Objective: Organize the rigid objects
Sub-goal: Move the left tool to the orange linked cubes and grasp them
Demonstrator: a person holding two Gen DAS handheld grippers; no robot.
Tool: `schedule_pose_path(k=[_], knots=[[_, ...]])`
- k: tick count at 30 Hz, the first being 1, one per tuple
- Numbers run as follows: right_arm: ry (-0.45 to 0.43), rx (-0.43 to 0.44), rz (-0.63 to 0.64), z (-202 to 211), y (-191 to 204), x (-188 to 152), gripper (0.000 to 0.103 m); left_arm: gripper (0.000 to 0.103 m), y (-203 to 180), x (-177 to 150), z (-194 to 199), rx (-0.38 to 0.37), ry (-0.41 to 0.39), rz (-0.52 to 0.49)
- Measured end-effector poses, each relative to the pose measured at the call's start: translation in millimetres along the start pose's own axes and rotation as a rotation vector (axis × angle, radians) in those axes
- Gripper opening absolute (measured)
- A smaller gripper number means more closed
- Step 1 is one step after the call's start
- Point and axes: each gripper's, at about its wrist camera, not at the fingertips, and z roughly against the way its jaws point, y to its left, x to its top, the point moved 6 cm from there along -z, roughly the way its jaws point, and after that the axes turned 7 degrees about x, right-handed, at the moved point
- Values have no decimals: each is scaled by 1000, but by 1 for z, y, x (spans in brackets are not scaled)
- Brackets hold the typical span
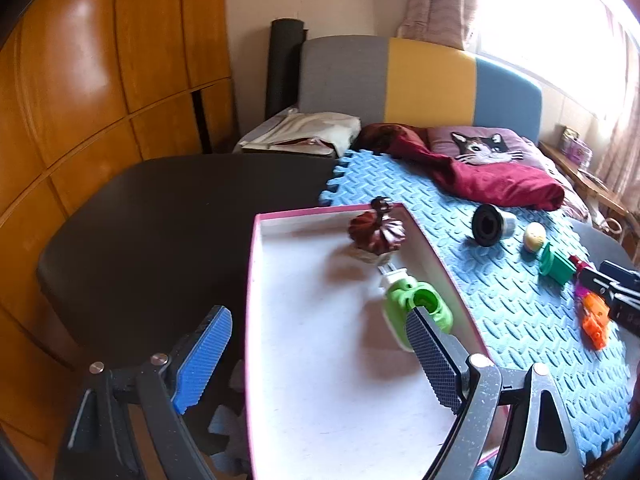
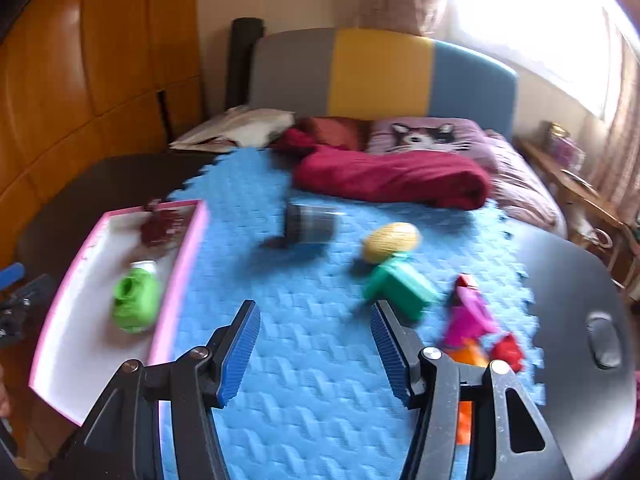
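Left gripper (image 1: 316, 356): hanging wide and empty over the pink-rimmed box (image 1: 256, 320).
Right gripper (image 2: 314, 348): standing half-open, holding nothing, above the blue foam mat (image 2: 300, 420).
Loose items: green block (image 2: 400, 286), yellow ball (image 2: 390, 242), dark cup (image 2: 310, 224) are lying on the mat.
Next step: probably approaching the green block, straddling its flat sides.
Views: only the left is showing the box's floor clearly; the right is blurring.

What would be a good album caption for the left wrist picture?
Open left gripper above a pink-rimmed box holding a green toy and a dark red one.
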Motion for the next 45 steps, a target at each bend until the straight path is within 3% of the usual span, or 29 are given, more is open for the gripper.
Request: schedule_pose_path(k=[10,16,23,26,33,39,45], knots=[[-80,-140,-186,35,-103,-10,58,90,-48,12,3,-122,7,-84],[-162,-103,-399,49,-149,-28,58,89,-93,22,8,-221,-4,-169],[-208,-75,-508,58,-166,-32,59,89,-176,15,13,-374,10,-309],[-214,-63,-541,59,-171,-34,58,81,-214,4,14,-422,14,-396],[-240,-37,-622,62,-185,-41,59,81,-296,-19,20,-609,31,-593],[-243,-3,-683,60,-193,-45,59,82,-349,-46,17,-699,92,-703],[-246,20,-749,59,-202,-52,59,82,-377,-59,2,-727,181,-680]])
